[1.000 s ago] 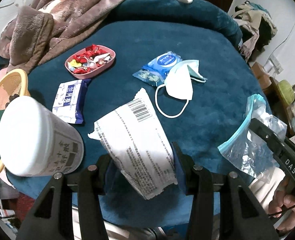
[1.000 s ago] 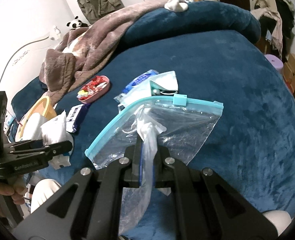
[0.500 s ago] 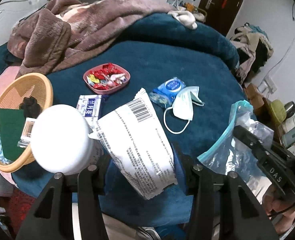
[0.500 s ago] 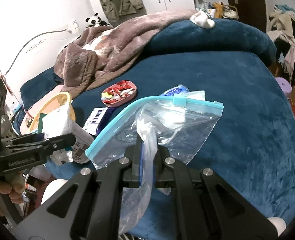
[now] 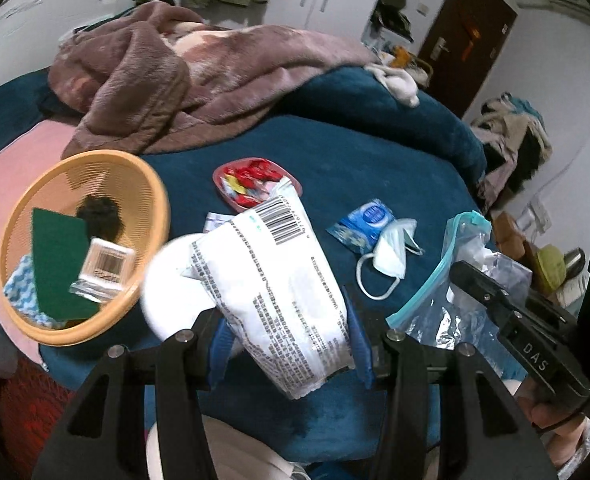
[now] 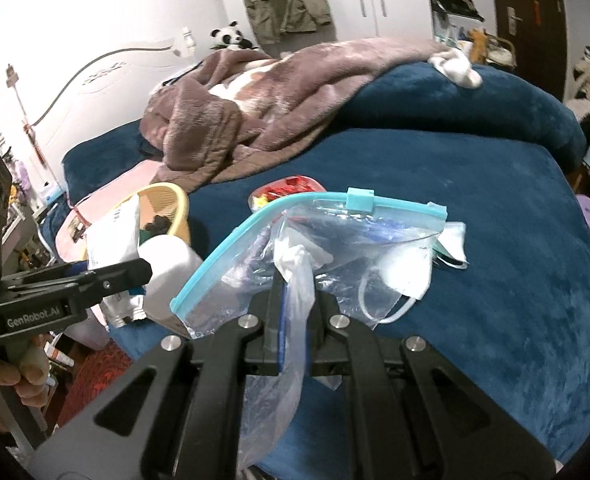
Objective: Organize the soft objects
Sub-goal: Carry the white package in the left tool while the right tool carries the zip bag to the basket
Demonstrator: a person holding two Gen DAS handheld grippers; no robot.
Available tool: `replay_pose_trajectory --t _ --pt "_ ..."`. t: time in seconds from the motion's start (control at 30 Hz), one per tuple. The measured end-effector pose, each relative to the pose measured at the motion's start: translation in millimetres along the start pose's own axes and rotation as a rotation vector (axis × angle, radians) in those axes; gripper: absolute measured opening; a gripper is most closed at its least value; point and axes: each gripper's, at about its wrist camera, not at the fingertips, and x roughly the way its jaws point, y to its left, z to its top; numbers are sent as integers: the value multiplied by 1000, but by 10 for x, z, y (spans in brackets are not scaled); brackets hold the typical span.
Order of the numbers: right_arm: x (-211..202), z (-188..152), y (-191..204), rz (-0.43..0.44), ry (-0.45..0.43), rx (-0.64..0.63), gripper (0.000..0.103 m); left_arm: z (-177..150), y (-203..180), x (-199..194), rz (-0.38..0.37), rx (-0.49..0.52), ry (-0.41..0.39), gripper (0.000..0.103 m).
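Note:
My left gripper (image 5: 285, 320) is shut on a white soft packet with a barcode (image 5: 279, 276) and holds it up over the blue bed's near edge; the packet also shows in the right wrist view (image 6: 113, 240). My right gripper (image 6: 295, 300) is shut on a clear zip bag with a teal slider (image 6: 335, 236), its mouth gaping open to the left; the bag also shows in the left wrist view (image 5: 455, 276). A white face mask (image 5: 391, 252) and a blue wipes pack (image 5: 365, 224) lie on the bed.
A tan basket (image 5: 151, 200) with a green cloth and small box sits at the left. A white tub (image 5: 167, 280) stands below the packet. A pink dish of red candies (image 5: 251, 180) and a brown blanket (image 5: 175, 76) lie farther back.
Both grippers have lifted and tilted back, so more of the room shows. The packet and the bag stay gripped. The basket has come fully into the left view.

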Motion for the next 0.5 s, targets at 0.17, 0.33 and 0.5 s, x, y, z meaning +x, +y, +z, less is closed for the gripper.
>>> replay_pose_trajectory --t 0.17,0.33,0.5 --pt "111 133 283 40 -4 -48 6 22 362 -126 21 -72 -32 51" --pt "247 236 606 88 -1 -104 6 29 719 -193 52 -141 -49 51" --pt "412 335 907 130 8 -154 6 40 1118 -259 90 -211 -69 51"
